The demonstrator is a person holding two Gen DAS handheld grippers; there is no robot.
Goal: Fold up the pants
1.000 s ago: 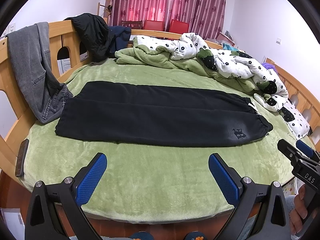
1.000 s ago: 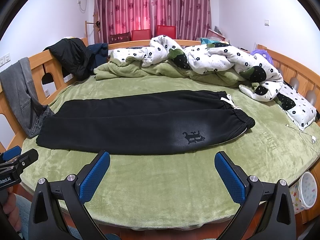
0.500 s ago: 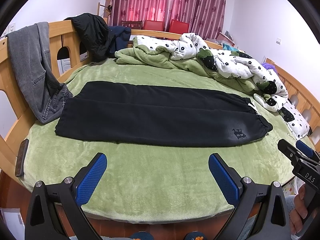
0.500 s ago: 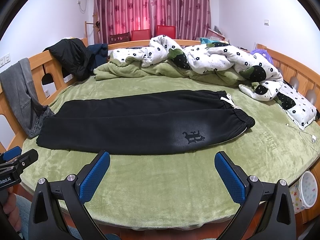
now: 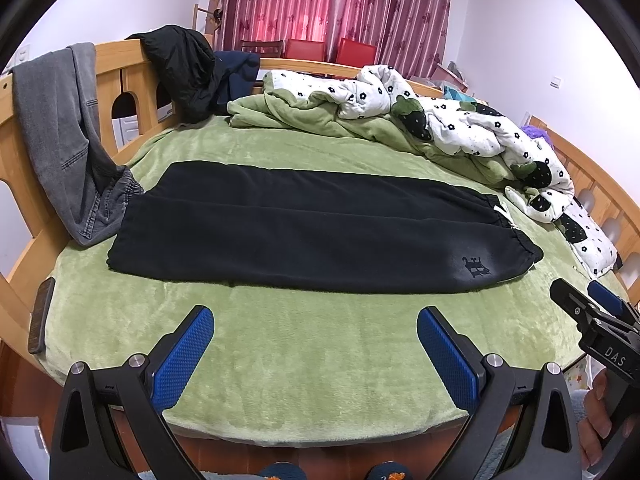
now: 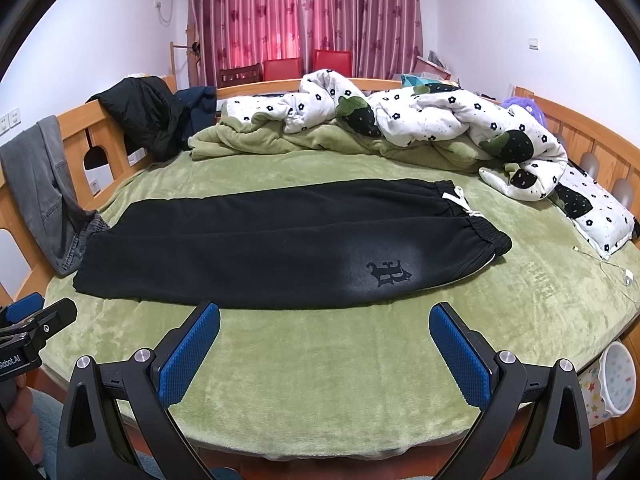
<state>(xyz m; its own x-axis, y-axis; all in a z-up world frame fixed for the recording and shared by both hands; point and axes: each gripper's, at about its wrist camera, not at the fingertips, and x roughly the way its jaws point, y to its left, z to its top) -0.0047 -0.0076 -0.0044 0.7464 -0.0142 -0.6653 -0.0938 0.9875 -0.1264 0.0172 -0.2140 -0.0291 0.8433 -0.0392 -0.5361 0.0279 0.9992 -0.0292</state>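
Black pants point(image 5: 312, 232) point(image 6: 280, 240) lie flat across the green blanket point(image 5: 320, 344) point(image 6: 320, 360), legs side by side, cuffs at the left, elastic waistband with a white drawstring at the right. A small dark emblem point(image 6: 389, 273) marks the near leg by the waist. My left gripper point(image 5: 314, 354) hovers open over the blanket's near edge, short of the pants, nothing between its blue pads. My right gripper point(image 6: 325, 354) is likewise open and empty, close to the pants' near hem. Each gripper shows at the edge of the other's view, held by a hand.
Grey jeans point(image 5: 68, 140) hang over the wooden bed rail at the left, a black jacket point(image 5: 180, 68) further back. A green and white flowered duvet point(image 6: 400, 128) is heaped along the far side. A white cable point(image 6: 612, 264) lies at the right, a phone point(image 5: 40, 320) at the left edge.
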